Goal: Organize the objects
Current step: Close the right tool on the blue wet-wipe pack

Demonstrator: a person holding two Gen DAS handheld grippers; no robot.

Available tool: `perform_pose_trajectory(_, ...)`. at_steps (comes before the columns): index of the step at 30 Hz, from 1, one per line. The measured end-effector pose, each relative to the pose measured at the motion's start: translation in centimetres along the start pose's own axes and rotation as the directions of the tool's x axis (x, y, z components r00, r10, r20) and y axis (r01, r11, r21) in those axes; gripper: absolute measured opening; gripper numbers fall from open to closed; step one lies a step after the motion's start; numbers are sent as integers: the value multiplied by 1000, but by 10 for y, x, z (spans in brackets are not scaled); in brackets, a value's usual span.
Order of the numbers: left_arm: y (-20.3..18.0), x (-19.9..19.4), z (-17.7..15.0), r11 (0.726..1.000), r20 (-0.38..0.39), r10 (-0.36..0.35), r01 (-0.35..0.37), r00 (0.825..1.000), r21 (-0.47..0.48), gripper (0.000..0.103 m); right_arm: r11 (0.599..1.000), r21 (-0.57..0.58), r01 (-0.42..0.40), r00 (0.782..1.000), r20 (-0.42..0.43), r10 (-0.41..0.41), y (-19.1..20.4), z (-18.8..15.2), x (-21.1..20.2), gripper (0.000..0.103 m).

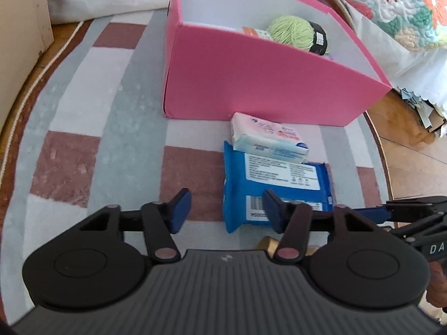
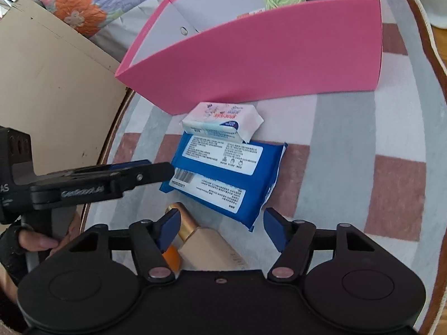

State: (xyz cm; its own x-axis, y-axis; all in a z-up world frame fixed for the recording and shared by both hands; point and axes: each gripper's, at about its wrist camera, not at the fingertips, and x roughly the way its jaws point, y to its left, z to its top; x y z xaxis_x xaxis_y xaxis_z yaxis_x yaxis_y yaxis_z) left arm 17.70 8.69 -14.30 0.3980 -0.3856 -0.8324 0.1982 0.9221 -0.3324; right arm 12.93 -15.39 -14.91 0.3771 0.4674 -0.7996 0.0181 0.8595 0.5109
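A pink open-topped cardboard box (image 1: 251, 83) stands at the far side of a checked grey, white and maroon rug (image 1: 83, 145). In the box lies a ball of light green yarn (image 1: 296, 32), toward its right in the left wrist view. Just before the box's near wall lies a small pink and white wrapped pack (image 1: 265, 136), its near edge resting on a flat blue wipes packet (image 1: 276, 184). Nearer than the packet lies a beige bottle with a gold cap (image 2: 204, 240), close beside it.
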Motion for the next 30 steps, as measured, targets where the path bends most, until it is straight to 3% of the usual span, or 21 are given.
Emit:
perform_pose_trajectory(2,6,5,-1,999,-2,-28,28,1000,-22,40,1000,7,19,1000,2,-19,-3,-1,3,67)
perform_pose_trajectory(7,9,10,0,994,25,-93,94,995,-48,29,999,43,22,1000,-5,-22,-14,1,8,55)
perform_pose_trajectory(13,-6,19,-3,996,67,-76,78,995,-30,28,999,27,41,999,20,-41,-13,4,17,35)
perform_pose_trajectory(15,-10,16,-6,998,55,-69,70,996,-12,28,998,5,64,997,33,-65,-9,5,17,35)
perform_pose_trajectory(21,-7,7,-14,987,14,-135,136,991,-85,27,996,-26,88,996,29,-87,-5,6,17,38)
perform_pose_trajectory(25,-6,11,-16,989,-5,-101,100,995,-108,28,993,-51,108,994,39,-106,-4,6,18,42)
perform_pose_trajectory(30,-3,12,-16,986,-4,-105,103,995,-132,28,992,-36,123,992,41,-122,-2,9,22,43)
